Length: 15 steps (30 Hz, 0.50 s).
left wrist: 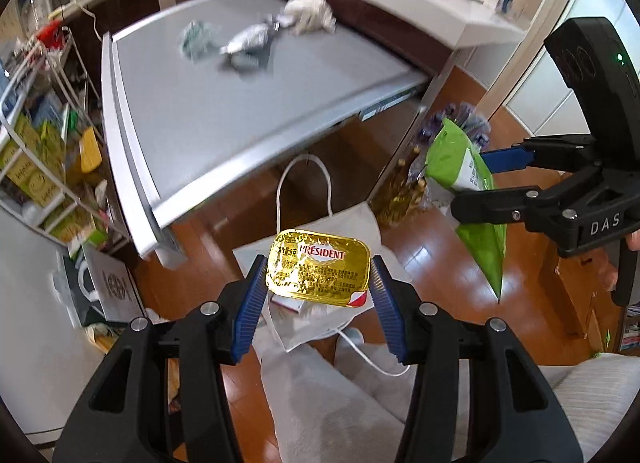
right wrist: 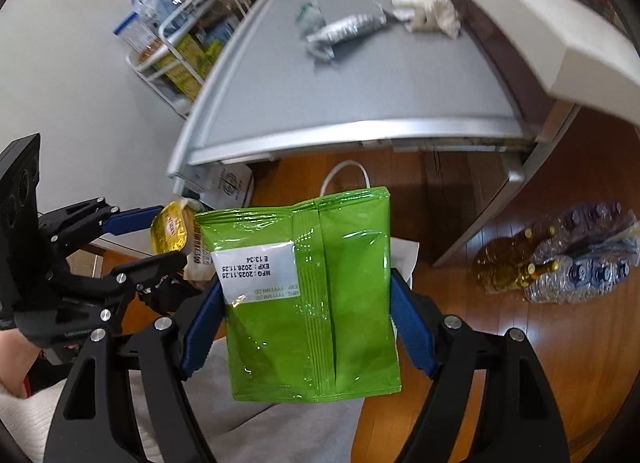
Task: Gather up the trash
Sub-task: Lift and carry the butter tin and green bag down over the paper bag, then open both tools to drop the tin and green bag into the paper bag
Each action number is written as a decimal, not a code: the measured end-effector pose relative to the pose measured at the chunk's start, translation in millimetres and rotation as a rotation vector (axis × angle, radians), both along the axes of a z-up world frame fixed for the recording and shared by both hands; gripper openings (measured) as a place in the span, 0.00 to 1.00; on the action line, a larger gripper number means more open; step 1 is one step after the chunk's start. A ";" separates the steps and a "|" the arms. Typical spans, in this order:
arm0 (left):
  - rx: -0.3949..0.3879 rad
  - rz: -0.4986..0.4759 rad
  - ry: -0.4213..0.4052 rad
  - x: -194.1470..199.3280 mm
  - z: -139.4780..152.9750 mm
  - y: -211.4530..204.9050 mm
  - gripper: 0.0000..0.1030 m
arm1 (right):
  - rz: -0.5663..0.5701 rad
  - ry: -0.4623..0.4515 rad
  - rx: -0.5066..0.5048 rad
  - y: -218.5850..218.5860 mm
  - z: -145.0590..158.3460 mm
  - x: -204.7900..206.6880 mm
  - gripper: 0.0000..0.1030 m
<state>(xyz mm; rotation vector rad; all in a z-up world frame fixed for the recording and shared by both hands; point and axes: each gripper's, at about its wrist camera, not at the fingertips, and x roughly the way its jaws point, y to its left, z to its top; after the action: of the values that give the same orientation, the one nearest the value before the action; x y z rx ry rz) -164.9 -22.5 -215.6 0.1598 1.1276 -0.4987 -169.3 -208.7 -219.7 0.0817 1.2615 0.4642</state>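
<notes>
My left gripper (left wrist: pixel 319 275) is shut on a gold butter packet (left wrist: pixel 318 269) and holds it over a white paper bag (left wrist: pixel 352 223) on the floor. My right gripper (right wrist: pixel 306 295) is shut on a green snack bag (right wrist: pixel 312 295), also above the paper bag (right wrist: pixel 406 259). In the left wrist view the right gripper (left wrist: pixel 472 175) holds the green bag (left wrist: pixel 460 167) at the right. In the right wrist view the left gripper (right wrist: pixel 168 235) with the packet (right wrist: pixel 170 233) is at the left. A silver wrapper (left wrist: pixel 250 41), a greenish wrapper (left wrist: pixel 198 39) and a crumpled white tissue (left wrist: pixel 310 13) lie on the grey table (left wrist: pixel 200 115).
A wire rack (left wrist: pixel 44 135) with yellow boxes stands left of the table. Bottle packs (right wrist: pixel 560 259) lie on the wooden floor at the right. A white counter (right wrist: pixel 520 11) overhangs the table's far side. A boxed item (left wrist: pixel 104 283) leans by the table leg.
</notes>
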 end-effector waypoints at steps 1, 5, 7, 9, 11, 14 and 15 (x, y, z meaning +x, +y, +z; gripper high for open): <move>0.009 0.003 0.014 1.5 -7.0 -0.4 0.50 | -0.005 0.013 -0.002 -0.2 -6.7 2.4 0.74; 0.036 0.006 0.054 6.5 -27.5 -2.4 0.50 | -0.019 0.046 -0.028 4.4 -30.4 10.1 0.74; 0.047 0.008 0.070 10.0 -37.1 -2.9 0.50 | -0.027 0.059 -0.033 6.3 -40.7 14.3 0.74; 0.051 0.011 0.088 14.2 -45.2 -2.8 0.50 | -0.032 0.069 -0.042 7.5 -46.8 17.6 0.74; 0.049 0.016 0.104 17.6 -50.8 -2.7 0.50 | -0.035 0.080 -0.046 8.0 -55.2 22.0 0.74; 0.043 0.025 0.126 22.8 -57.7 -2.6 0.50 | -0.040 0.102 -0.049 11.4 -66.0 27.7 0.74; 0.043 0.025 0.130 23.9 -59.2 -2.9 0.50 | -0.042 0.113 -0.045 11.8 -69.7 28.7 0.74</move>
<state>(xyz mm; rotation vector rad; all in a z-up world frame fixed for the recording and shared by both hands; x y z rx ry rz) -141.1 -25.5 -274.7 0.1520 1.2663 -0.4674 -140.6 -196.9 -289.5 0.0972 1.3776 0.3996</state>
